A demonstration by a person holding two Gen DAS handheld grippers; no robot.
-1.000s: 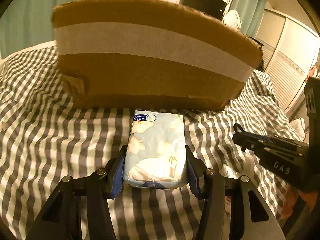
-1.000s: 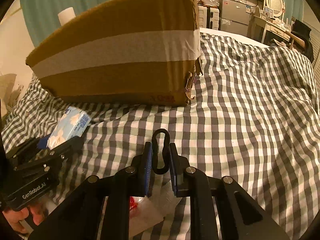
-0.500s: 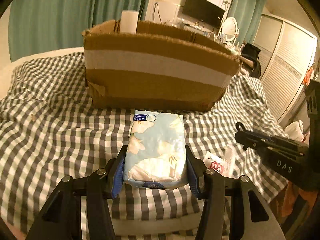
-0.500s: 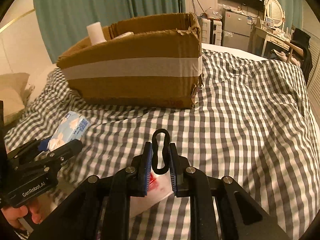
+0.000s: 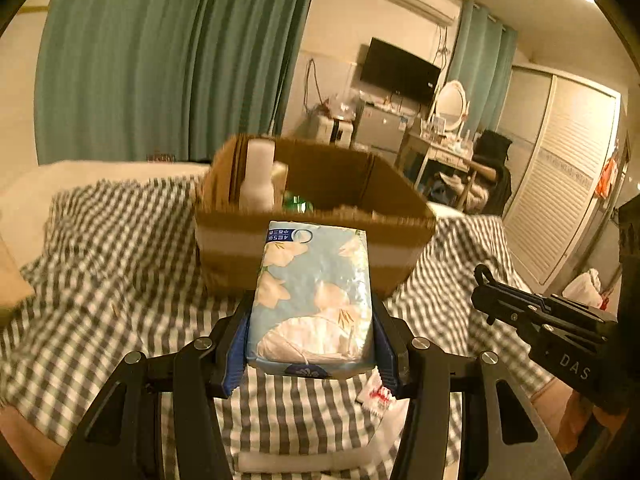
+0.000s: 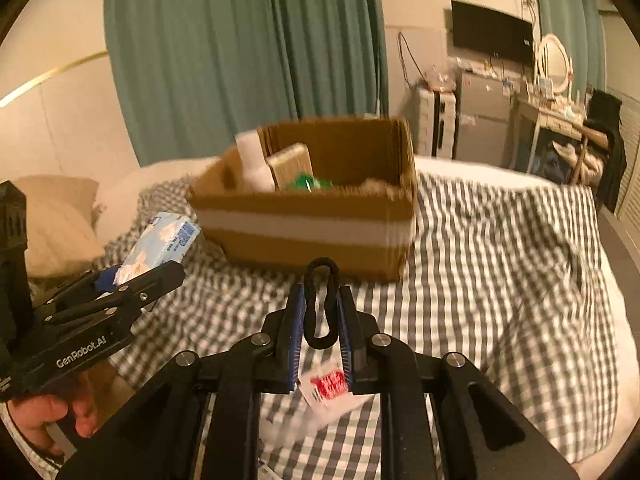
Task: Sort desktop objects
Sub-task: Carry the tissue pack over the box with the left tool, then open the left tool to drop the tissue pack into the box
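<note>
My left gripper (image 5: 312, 320) is shut on a light-blue flowered tissue pack (image 5: 314, 296), held above the checked bedspread in front of the open cardboard box (image 5: 312, 240). In the right wrist view the same tissue pack (image 6: 162, 246) shows at the left in the left gripper (image 6: 148, 276). My right gripper (image 6: 320, 312) is shut on a black hair tie (image 6: 320, 304) that stands up as a loop between its pads. The box (image 6: 312, 224) lies straight ahead of it. Inside the box stand a white roll (image 6: 250, 160), a tan block and something green.
A white packet with red print (image 6: 328, 388) lies on the checked bedspread (image 6: 500, 280) below the right gripper. A beige pillow (image 6: 56, 220) lies at the left. Green curtains, a wall TV, a dresser with a mirror and a slatted wardrobe stand behind the bed.
Both grippers have risen with their loads. The views now look over the box's rim into it, where earlier only its taped front wall showed. Both grips are unchanged.
</note>
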